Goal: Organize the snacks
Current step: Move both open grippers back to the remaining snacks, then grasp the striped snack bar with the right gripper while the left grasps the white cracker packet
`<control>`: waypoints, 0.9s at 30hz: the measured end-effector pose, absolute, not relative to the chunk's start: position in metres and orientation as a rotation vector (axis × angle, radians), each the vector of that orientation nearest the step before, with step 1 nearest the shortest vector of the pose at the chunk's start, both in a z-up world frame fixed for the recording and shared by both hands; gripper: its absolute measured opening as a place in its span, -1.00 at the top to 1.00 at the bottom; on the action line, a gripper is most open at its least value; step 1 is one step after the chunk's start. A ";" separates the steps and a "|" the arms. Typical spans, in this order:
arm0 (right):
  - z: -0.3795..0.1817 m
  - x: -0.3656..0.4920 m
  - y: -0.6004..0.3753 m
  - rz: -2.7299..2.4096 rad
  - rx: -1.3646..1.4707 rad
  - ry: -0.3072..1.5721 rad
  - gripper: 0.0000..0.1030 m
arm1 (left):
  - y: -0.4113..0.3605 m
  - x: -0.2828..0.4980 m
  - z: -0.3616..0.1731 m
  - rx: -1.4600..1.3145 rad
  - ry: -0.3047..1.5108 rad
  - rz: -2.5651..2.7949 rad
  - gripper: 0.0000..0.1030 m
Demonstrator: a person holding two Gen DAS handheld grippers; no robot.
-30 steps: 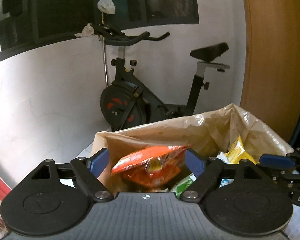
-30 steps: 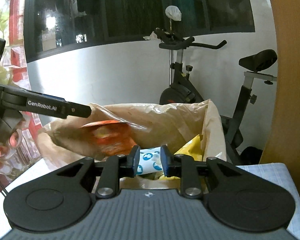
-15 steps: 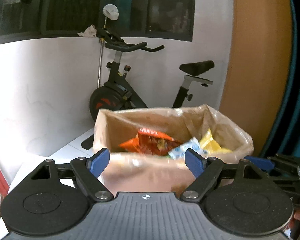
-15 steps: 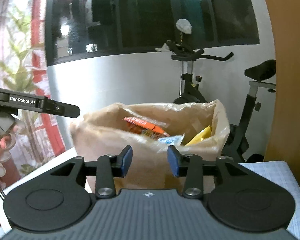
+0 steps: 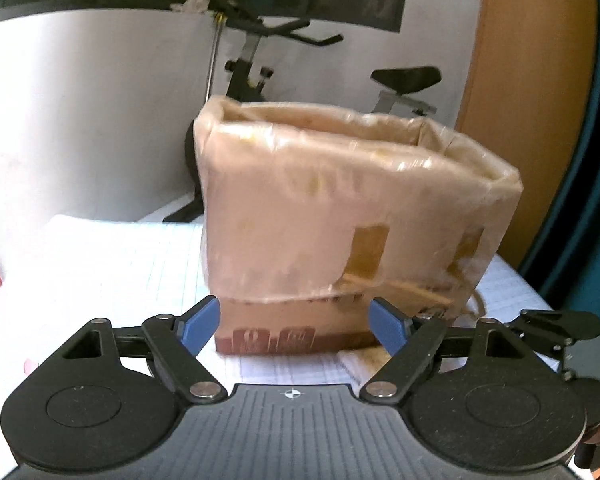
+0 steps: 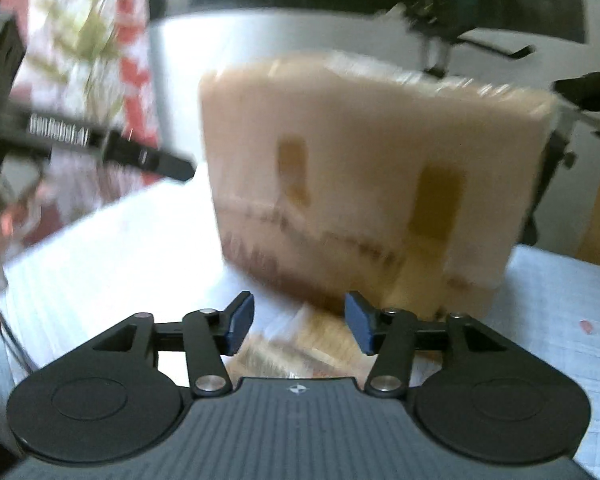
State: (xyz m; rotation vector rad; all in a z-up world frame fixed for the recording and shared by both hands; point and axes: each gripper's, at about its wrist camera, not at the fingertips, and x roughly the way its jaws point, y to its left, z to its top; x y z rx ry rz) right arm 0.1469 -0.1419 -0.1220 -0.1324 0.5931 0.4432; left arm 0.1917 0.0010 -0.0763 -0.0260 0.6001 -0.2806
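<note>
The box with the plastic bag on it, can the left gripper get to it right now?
Probably yes. The left gripper is open and empty, facing the box with nothing between them. Its opening looks narrower than the box, though.

We can read only one text: "GenRobot.AI", blurred, in white letters on the black arm of the left gripper. Red printing low on the cardboard box is illegible.

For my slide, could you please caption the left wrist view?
Open left claw faces a bag-lined cardboard box on a white tablecloth, exercise bike behind.
</note>
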 end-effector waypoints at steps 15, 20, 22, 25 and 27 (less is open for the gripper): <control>-0.170 0.188 -0.122 0.587 -0.181 0.841 -0.30 | 0.009 0.184 -0.112 -0.035 0.663 -0.255 -0.53; -0.176 0.184 -0.126 0.565 -0.160 0.839 -0.12 | 0.012 0.184 -0.119 -0.053 0.681 -0.253 -0.48; -0.176 0.182 -0.133 0.573 -0.131 0.835 -0.01 | 0.011 0.185 -0.119 -0.048 0.682 -0.251 -0.48; -0.174 0.170 -0.138 0.576 -0.119 0.805 0.14 | 0.009 0.186 -0.121 -0.039 0.690 -0.248 -0.48; -0.173 0.159 -0.143 0.566 -0.106 0.787 0.17 | 0.006 0.187 -0.122 -0.036 0.693 -0.254 -0.48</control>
